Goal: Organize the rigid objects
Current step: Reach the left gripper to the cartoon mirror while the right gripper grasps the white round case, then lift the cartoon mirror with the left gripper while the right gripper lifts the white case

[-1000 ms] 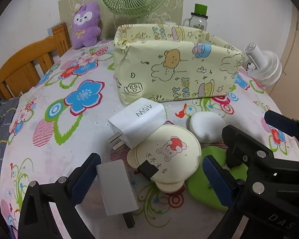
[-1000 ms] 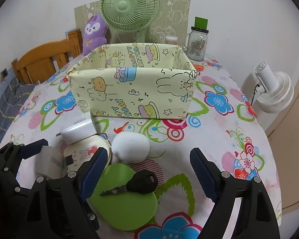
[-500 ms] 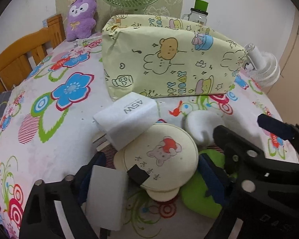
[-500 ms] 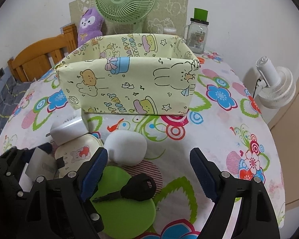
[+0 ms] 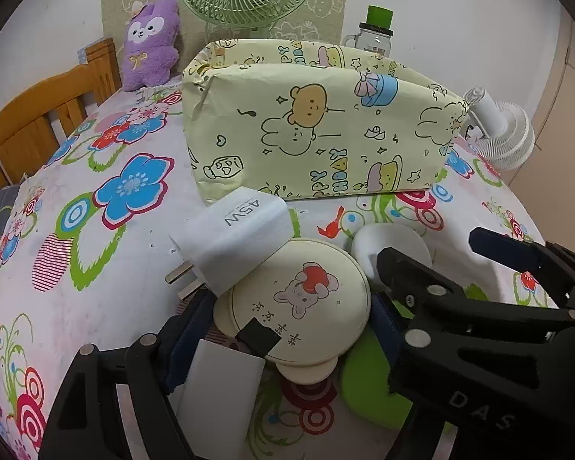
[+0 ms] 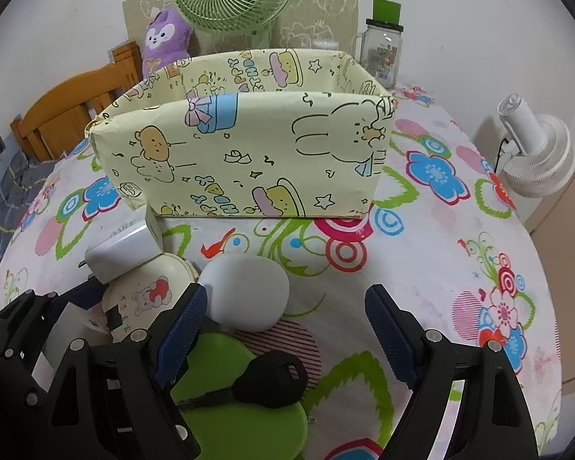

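left gripper (image 5: 287,322) low over the worktop (image 5: 107,268), jaws closing around the cream round compact (image 5: 299,314), pads not clearly pressing yet; flat white block (image 5: 218,391) by its left finger, white 45w charger (image 5: 237,237) just behind. white oval case (image 6: 249,291) and black key (image 6: 268,379) on a green disc (image 6: 241,414) sit under the right gripper (image 6: 283,333), jaws wide, holding nothing. yellow cartoon box (image 6: 249,153) behind.

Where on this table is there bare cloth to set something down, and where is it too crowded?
Free: the flowered cloth left of the yellow box, toward the wooden chair; and the cloth right of the white pebble case, toward the white fan. Crowded: the cluster before the box, with the charger, round bear case and green disc.
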Demonstrator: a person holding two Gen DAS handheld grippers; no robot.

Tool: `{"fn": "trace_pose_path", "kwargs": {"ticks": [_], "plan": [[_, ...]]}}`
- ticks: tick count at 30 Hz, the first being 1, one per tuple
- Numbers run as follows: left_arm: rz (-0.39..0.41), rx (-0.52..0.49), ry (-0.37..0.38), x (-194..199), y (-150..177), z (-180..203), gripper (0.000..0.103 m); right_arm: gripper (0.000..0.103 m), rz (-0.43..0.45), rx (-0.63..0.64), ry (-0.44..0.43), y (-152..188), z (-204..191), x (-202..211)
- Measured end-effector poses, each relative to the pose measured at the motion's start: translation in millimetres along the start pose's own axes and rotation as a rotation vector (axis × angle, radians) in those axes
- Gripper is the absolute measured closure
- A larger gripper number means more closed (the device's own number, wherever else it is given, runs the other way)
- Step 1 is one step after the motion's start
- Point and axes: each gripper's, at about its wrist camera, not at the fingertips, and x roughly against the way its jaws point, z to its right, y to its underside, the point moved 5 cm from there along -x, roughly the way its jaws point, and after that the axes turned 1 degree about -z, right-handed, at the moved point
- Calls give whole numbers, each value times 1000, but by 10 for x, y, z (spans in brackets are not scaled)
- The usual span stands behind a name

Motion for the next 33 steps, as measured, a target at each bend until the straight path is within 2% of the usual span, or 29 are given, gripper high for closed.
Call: {"fn": "trace_pose_path", "kwargs": {"ticks": [8, 9, 10, 11, 18, 20, 33], "plan": [[-5, -17, -27, -27, -13, -45, 19, 18, 0, 19, -6, -40, -117, -117], [-5, -19, -30, -36, -12, -44, 19, 22, -9, 24, -2, -39, -130, -146], [-11, -19, -33, -58, -6, -40, 19, 31, -27, 16, -12, -30, -136, -182], [-11, -29, -43, -67, 0, -30, 19, 34, -43, 7, -15, -15, -138, -223], [0, -32, -65, -101, -1, -29, 14, 37, -25, 14, 19, -15, -160, -235], [4, -32, -65, -100, -3, -16, 17, 46, -24, 13, 18, -6, -157, -226], [24, -37, -41, 76, -3, 109, 20, 46, 3, -10, 3, 19, -59, -24]]}}
